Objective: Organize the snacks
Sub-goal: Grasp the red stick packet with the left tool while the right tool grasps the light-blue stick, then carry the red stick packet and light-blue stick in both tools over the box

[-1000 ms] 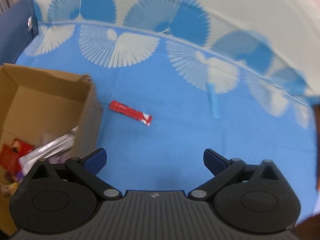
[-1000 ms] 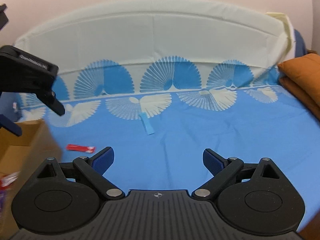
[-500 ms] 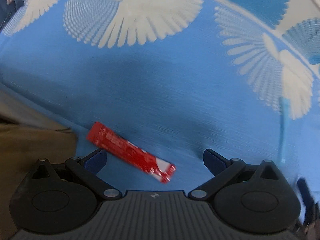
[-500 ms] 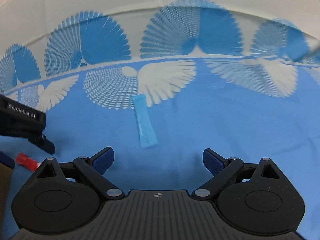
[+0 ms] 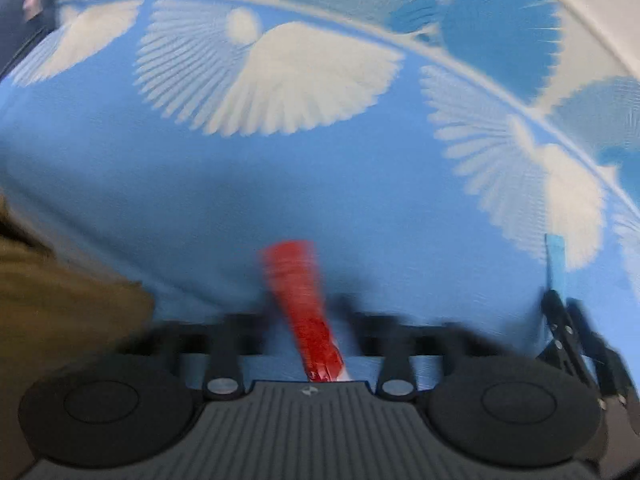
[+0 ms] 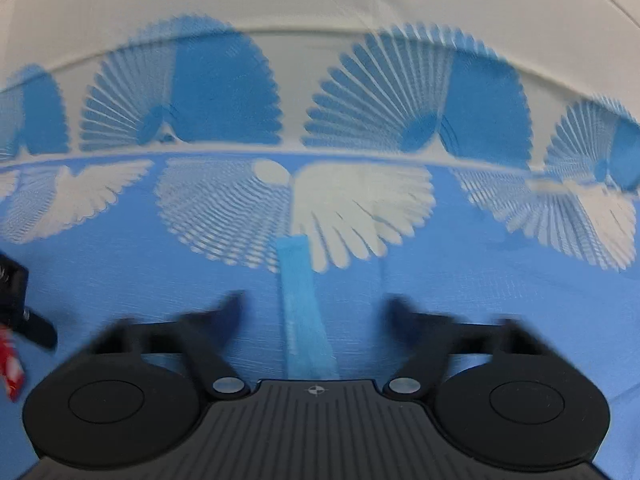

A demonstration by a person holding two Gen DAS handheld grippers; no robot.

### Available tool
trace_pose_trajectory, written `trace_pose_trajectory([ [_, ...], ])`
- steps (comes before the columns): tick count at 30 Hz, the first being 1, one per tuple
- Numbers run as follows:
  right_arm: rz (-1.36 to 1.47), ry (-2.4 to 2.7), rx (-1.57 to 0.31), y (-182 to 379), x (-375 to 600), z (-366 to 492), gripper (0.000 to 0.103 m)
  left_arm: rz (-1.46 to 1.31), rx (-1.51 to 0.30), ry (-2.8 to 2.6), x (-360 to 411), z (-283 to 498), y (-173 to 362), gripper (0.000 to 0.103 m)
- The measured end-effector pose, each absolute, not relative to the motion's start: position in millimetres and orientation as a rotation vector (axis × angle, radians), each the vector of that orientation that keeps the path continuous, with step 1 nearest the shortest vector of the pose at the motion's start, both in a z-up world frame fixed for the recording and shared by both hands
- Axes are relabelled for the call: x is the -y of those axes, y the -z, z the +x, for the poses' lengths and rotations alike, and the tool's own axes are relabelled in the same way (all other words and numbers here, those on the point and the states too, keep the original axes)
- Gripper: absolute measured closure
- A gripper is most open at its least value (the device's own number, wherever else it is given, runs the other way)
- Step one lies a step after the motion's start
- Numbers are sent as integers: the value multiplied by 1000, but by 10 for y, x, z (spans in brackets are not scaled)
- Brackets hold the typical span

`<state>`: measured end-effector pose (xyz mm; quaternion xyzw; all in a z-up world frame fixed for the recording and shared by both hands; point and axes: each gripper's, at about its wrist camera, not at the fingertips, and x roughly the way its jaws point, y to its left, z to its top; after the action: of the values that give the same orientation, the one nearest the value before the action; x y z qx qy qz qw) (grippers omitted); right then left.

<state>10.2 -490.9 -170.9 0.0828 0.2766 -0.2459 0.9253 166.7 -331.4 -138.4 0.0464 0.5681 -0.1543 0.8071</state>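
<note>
A red snack packet (image 5: 296, 280) lies on the blue patterned sheet, pointing away from the camera between the blurred fingers of my left gripper (image 5: 306, 320). The jaws are closing and the pads look pressed against its sides. A light blue snack packet (image 6: 300, 280) lies lengthwise between the fingers of my right gripper (image 6: 316, 308). Those jaws are closing too, with bare sheet still showing on both sides of the packet. The red packet (image 6: 10, 364) also shows at the left edge of the right wrist view.
A brown cardboard box (image 5: 60, 300) stands close on the left of the left gripper. The blue sheet with white fan prints (image 6: 480, 280) spreads ahead and to the right. A cream band of fabric (image 6: 320, 0) runs along the far side.
Both grippers have dropped toward the sheet and onto their packets. Their jaws have swung inward from wide open. The red packet has turned from slanted to nearly straight ahead.
</note>
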Motion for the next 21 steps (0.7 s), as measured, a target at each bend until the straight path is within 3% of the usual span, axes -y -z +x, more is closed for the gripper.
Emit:
trace_pose_trajectory([
  [12, 392, 589, -591, 1354, 4644, -765, 85, 230, -1116, 542, 3018, 897, 828, 84],
  [21, 396, 600, -499, 501, 3816, -1557, 85, 290, -946, 718, 2321, 4, -5, 84],
])
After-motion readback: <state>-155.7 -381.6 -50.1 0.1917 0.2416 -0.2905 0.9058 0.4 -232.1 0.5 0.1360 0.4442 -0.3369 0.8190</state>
